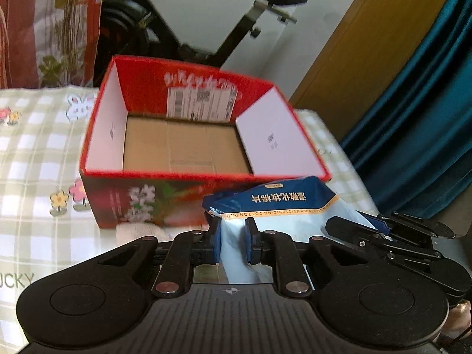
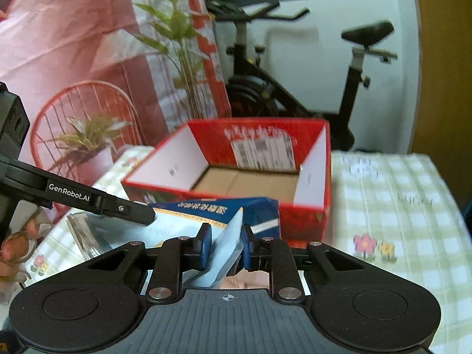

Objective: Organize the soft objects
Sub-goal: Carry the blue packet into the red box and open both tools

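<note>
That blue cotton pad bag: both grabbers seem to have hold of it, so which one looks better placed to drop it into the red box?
Left, probably. The left gripper pinches the blue bag right at the red box's near wall. The right gripper grips the bag's other end, seemingly farther from the box.

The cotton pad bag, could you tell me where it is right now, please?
The bag is held by both claws, left claw and right claw, just in front of the red box.
</note>
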Motion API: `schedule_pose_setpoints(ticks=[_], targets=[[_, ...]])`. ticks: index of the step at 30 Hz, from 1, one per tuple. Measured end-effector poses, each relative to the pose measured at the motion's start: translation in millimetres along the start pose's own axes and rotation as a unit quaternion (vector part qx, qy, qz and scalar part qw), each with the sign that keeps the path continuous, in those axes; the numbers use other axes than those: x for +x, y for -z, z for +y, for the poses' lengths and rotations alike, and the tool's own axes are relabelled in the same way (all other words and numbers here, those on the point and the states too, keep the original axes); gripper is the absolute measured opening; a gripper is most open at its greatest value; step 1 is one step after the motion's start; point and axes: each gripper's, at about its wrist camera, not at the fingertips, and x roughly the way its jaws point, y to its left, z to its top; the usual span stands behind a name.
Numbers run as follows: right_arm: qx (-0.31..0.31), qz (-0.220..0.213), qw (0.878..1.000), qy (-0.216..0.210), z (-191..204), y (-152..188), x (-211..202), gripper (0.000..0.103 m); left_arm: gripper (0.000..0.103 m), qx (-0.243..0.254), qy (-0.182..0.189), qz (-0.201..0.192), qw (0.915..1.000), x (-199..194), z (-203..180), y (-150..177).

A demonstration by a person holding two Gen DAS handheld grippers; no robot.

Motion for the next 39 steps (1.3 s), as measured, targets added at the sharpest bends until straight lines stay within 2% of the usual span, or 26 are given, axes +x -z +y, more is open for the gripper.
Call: schedule_pose_setpoints(ticks=[11, 17, 23, 29, 34, 39], targets=[[-0.045, -0.047, 0.998, -0.011, 19.5, -45.8, -15.1, 0.019, 0.017, -0.008, 0.009, -0.067, 0.9977, -36.6, -5.8, -24.0], [-0.073, -0.054, 0.996, -0.011, 20.4, -72.2, 10.6, 0.019, 0.017, 0.006, -0.012, -0.094, 0.9955, -26.9, -3.4, -48.4], [-0.111, -0.012, 0.994, -0.002, 16.5, -97.7, 82.7, 0.019, 0.017, 0.016, -0.044, -0.092, 0.9947, 15.7, 17.8, -85.9], [-0.089, 0.054, 0.995, 0.001, -8.8, -110.4, 158.6, 0.019, 0.018, 0.015, -0.068, -0.070, 0.9951, 55.5, 36.6, -113.7], [-0.066, 0.105, 0.992, 0.007, -23.5, -109.7, 203.6, 0.019, 0.018, 0.016, -0.080, -0.045, 0.9956, 82.2, 48.0, -121.5], [-0.059, 0.145, 0.987, 0.023, -27.0, -102.8, 225.5, 0.020, 0.018, 0.033, -0.095, -0.017, 0.9948, 101.8, 52.9, -118.4]])
